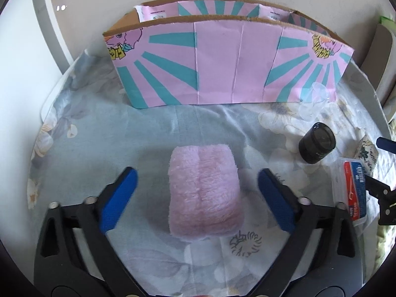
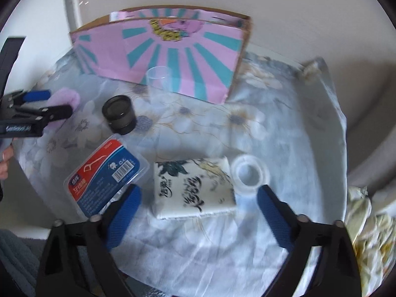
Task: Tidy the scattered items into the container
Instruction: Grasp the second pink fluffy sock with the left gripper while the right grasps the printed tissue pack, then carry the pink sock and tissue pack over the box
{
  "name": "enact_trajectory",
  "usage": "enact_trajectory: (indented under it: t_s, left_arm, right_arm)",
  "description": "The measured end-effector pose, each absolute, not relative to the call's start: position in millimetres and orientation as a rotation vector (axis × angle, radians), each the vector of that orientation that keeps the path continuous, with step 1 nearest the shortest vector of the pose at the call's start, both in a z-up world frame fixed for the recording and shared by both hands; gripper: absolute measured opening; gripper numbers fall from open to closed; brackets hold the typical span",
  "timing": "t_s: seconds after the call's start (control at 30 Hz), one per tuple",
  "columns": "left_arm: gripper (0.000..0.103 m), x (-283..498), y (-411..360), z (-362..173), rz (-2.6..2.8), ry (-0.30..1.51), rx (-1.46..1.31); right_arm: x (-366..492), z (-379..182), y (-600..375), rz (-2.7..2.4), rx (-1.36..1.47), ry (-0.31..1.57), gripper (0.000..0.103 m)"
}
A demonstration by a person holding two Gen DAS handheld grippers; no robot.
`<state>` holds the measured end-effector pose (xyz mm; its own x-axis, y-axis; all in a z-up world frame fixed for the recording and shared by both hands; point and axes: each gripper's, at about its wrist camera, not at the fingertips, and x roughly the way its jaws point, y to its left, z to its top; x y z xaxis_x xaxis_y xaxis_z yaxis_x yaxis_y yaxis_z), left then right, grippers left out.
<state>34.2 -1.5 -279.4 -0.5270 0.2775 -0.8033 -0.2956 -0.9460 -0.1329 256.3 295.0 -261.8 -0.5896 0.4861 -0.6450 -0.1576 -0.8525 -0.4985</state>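
Scattered items lie on a flower-patterned cloth (image 1: 104, 133) in front of a pink and teal cardboard box (image 1: 217, 59), which stands at the far edge against a pale wall.

The left gripper (image 1: 198, 180) has its blue-padded jaws spread wide, one on each side of a folded pink fluffy towel (image 1: 204, 193). Neither pad touches the towel; there is a gap of cloth on both sides.

The right gripper (image 2: 199, 198) also has its jaws released, straddling a small tissue pack (image 2: 193, 188) printed with black brush lettering and dark leaves. The pads stand clear of the pack. The left pad sits just beside a clear plastic case of dental floss picks (image 2: 106, 173) with a red and blue label. A roll of clear tape (image 2: 250, 173) lies against the pack's right edge, just beyond the right pad.

Farther out, a short black cylinder with a glass top (image 2: 120, 113) stands upright between the floss case and the box. A clear plastic cup (image 2: 158, 84) stands just in front of the box, close to its wall. From the right wrist view, the left gripper and the pink towel appear at the far left, with part of a person's hand (image 2: 5, 163) at the edge.
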Motion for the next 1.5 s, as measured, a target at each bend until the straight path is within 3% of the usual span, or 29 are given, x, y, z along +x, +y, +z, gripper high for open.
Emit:
enact_trajectory:
  t_s: [0.03, 0.07, 0.17, 0.23, 0.33, 0.8, 1.1, 1.5]
  left_arm:
    - [0.085, 34, 0, -281, 2.489, 0.033, -1.315]
    - [0.077, 34, 1, -283, 2.491, 0.039, -1.328]
    - [0.067, 35, 1, -285, 2.496, 0.033, -1.336]
    - [0.063, 36, 2, -284, 2.508, 0.044, -1.337]
    - [0.045, 36, 4, -283, 2.493, 0.029, -1.336]
    - [0.042, 34, -7, -264, 2.505, -0.010, -1.334]
    - [0.042, 17, -23, -215, 2.523, -0.010, -1.300]
    - [0.042, -7, -36, -145, 2.516, 0.046, -1.190]
  right_arm:
    - [255, -263, 295, 2.456, -1.174, -0.574, 0.071]
    - [253, -265, 294, 2.465, -1.187, -0.584, 0.069]
    - [251, -266, 291, 2.470, -1.161, -0.640, 0.060]
    - [249, -267, 291, 2.471, -1.153, -0.654, 0.059]
    - [249, -269, 291, 2.475, -1.145, -0.674, 0.059]
    - [247, -249, 287, 2.537, -1.130, -0.665, 0.058]
    - [237, -218, 269, 2.556, -1.177, -0.637, 0.058]
    - [219, -154, 237, 2.649, -1.032, -0.591, 0.058]
